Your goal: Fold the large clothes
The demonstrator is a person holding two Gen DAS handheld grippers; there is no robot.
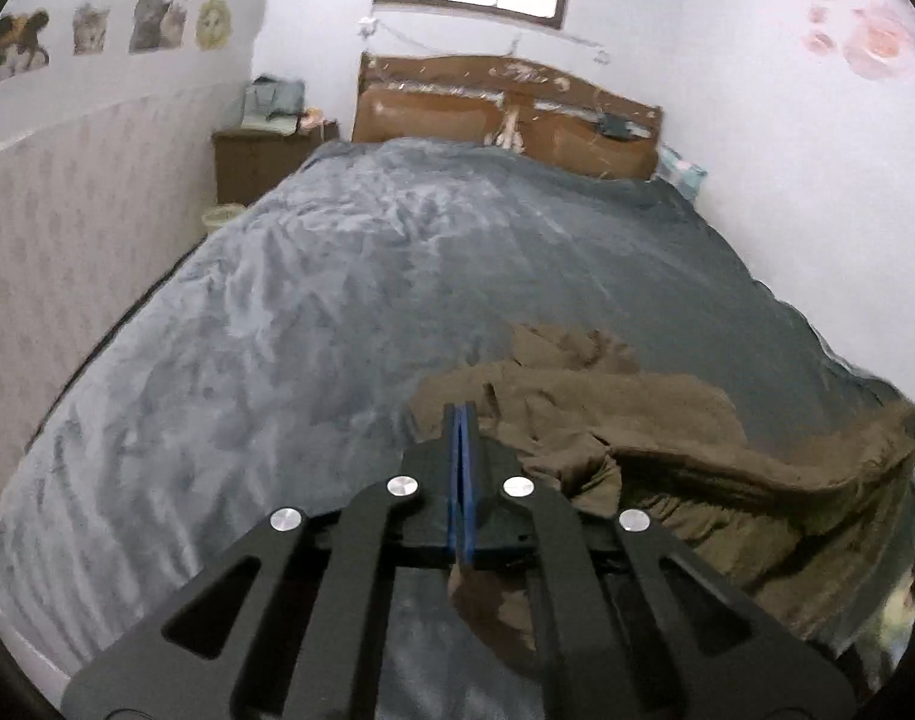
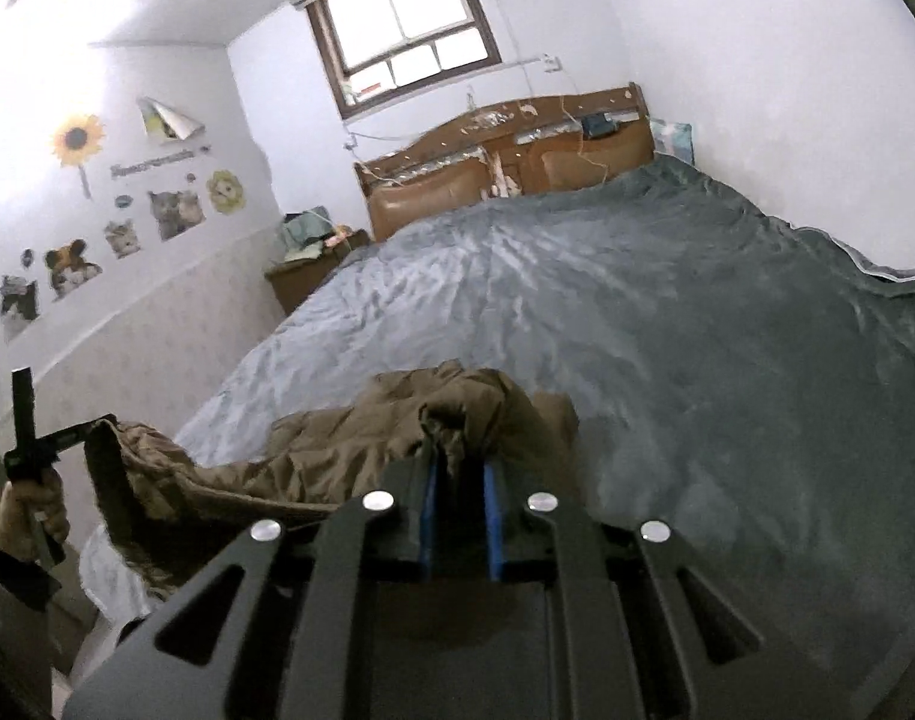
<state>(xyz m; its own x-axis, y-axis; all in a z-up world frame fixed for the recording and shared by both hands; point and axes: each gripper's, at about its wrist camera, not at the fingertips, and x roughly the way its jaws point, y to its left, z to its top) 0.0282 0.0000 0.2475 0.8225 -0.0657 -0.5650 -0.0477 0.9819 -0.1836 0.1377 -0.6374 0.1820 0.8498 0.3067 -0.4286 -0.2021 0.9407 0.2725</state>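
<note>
Right now I have both grippers pinched on the brown garment [image 1: 667, 450] at the foot of the bed [image 1: 337, 300]: left gripper [image 1: 461, 414] clamps a thin edge, right gripper [image 2: 460, 456] a thicker bunch. My worry is that thin edge slipping free, since most of the cloth drags crumpled on the bed between them.

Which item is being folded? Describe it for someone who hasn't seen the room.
Start at the bed with the grey-blue blanket. At its near end lies the brown garment, crumpled. It is the only brown cloth on the bed, pinched by the left gripper and right gripper.
</note>
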